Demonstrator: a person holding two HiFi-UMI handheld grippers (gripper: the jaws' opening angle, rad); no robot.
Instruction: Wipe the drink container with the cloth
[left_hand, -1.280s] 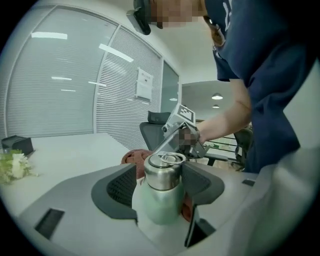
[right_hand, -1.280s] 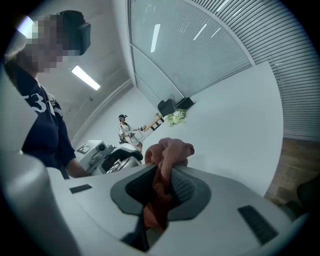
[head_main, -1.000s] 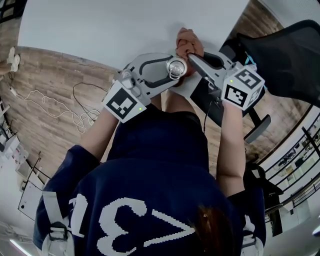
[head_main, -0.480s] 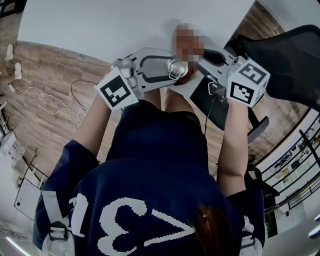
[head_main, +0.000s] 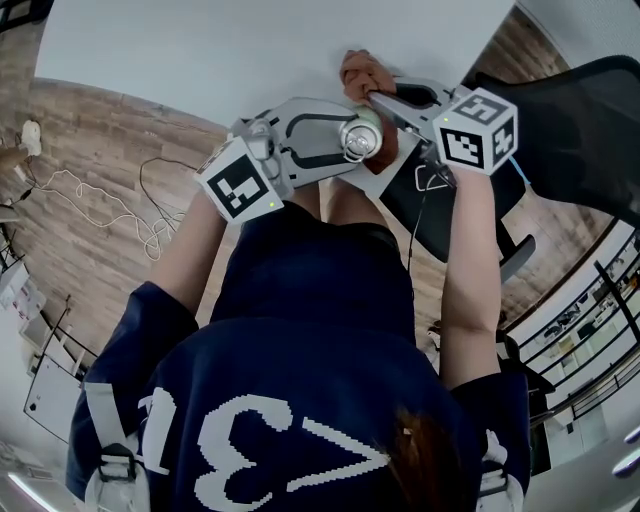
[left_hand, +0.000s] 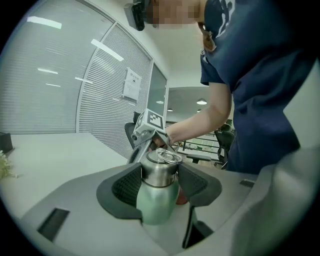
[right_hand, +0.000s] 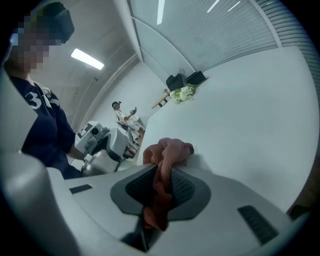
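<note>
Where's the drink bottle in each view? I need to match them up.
Head view: bottle top centre, seen from above.
Left gripper view: bottle lower centre, between the jaws.
Right gripper view: bottle left of middle, left of the cloth.
Shared landmark: the white table.

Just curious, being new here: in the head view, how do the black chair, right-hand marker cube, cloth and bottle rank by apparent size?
Largest: black chair.
Next: right-hand marker cube, though nearer the camera.
Unranked: cloth and bottle look about alike; bottle shows end-on.
</note>
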